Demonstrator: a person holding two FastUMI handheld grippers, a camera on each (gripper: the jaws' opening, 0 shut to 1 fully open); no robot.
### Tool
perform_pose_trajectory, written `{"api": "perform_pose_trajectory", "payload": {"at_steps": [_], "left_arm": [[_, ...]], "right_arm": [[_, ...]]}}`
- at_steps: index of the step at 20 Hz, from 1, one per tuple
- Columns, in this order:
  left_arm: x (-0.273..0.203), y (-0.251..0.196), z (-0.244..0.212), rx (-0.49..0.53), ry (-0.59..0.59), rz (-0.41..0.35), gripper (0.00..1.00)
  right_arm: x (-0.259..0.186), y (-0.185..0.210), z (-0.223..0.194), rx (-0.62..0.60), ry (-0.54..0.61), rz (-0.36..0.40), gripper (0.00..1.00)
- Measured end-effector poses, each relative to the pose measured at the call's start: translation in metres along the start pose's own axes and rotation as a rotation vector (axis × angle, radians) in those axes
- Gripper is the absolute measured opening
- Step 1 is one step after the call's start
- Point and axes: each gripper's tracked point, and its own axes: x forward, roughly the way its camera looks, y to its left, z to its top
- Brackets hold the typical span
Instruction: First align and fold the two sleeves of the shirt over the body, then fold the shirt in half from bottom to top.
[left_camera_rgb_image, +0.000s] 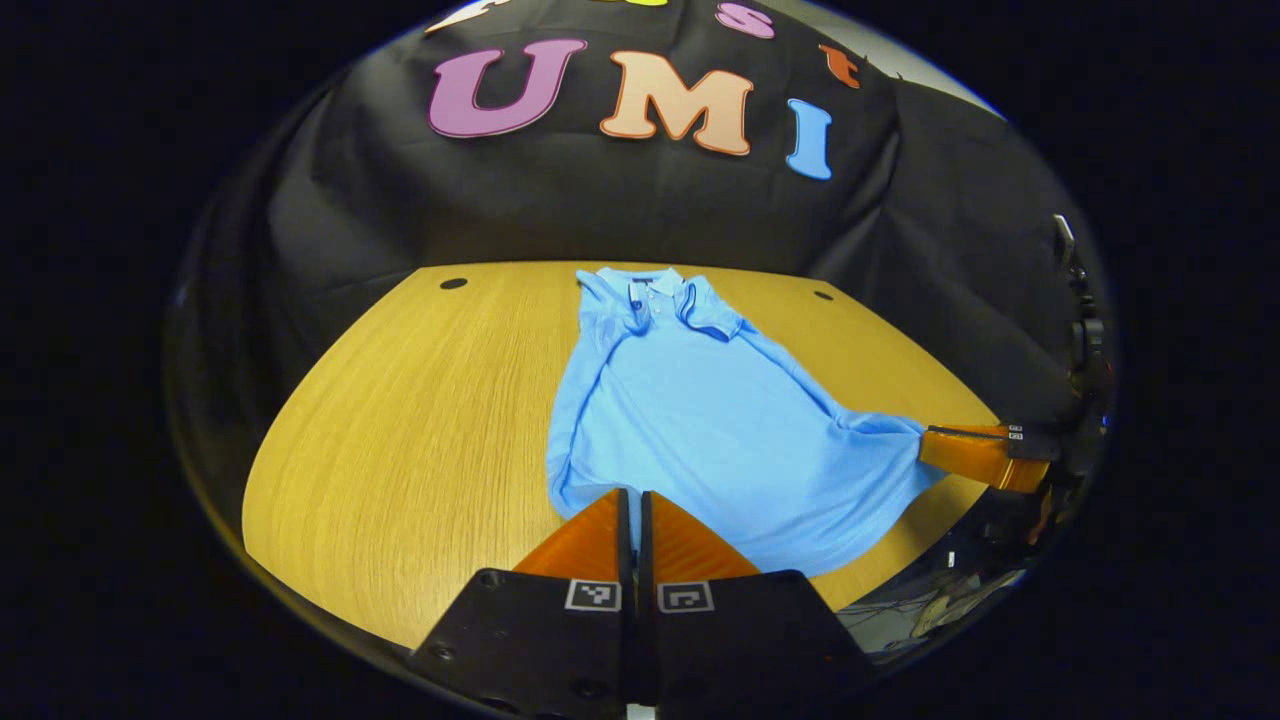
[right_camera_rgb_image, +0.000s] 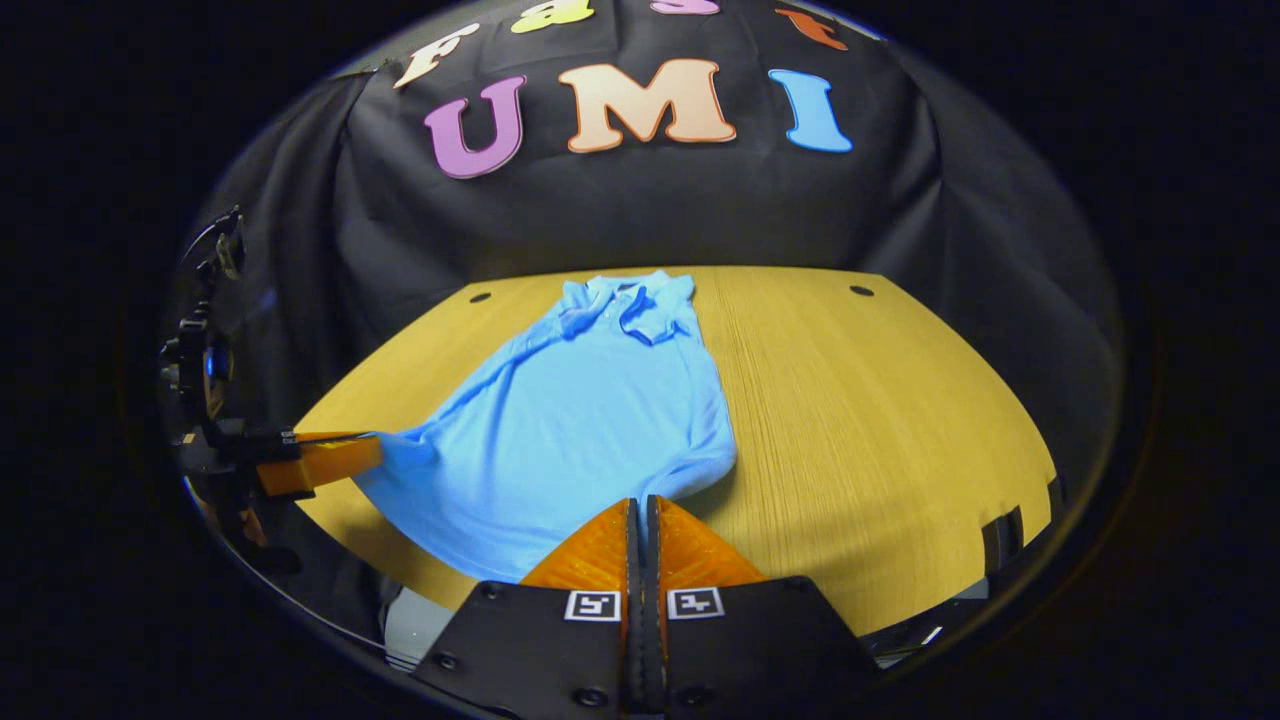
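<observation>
Light blue shirt (left_camera_rgb_image: 700, 420) — wood-grain table (left_camera_rgb_image: 420, 420)

A light blue polo shirt (left_camera_rgb_image: 700, 420) lies on a wooden tabletop (left_camera_rgb_image: 420, 440), collar (left_camera_rgb_image: 655, 290) toward the black cloth wall and sleeves folded in over the body. At the bottom of the left gripper view, the left gripper (left_camera_rgb_image: 636, 500) meets the shirt's near hem with its jaws pressed together, fabric apparently between them. At the right edge the right gripper (left_camera_rgb_image: 925, 440) grips the shirt's other bottom corner, drawing the cloth into a stretched, creased point.
</observation>
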Motion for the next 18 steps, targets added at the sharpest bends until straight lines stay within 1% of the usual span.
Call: {"api": "perform_pose_trajectory", "payload": {"at_steps": [1,2,3,5,8,13,18], "left_arm": [[0.001,0.0,0.012,-0.008,-0.013,-0.002,0.0],[0.003,0.003,0.024,-0.012,-0.028,0.006,0.0],[0.006,0.004,0.036,-0.021,-0.042,0.006,0.0],[0.01,0.004,0.061,-0.034,-0.07,0.002,0.0],[0.025,0.012,0.104,-0.003,-0.124,0.022,0.0],[0.07,0.016,0.163,0.012,-0.166,0.038,0.0],[0.129,0.023,0.204,-0.005,-0.169,0.058,0.0]], "right_arm": [[0.001,0.002,0.015,0.002,-0.025,0.006,0.03],[0.003,0.002,0.028,0.002,-0.048,0.011,0.06],[0.006,0.002,0.043,0.005,-0.069,0.017,0.03],[0.016,0.005,0.071,0.018,-0.109,0.032,0.03],[0.037,0.011,0.109,0.025,-0.151,0.075,0.03],[0.085,0.008,0.163,0.035,-0.188,0.123,0.03],[0.144,-0.009,0.202,0.066,-0.199,0.128,0.03]]}}
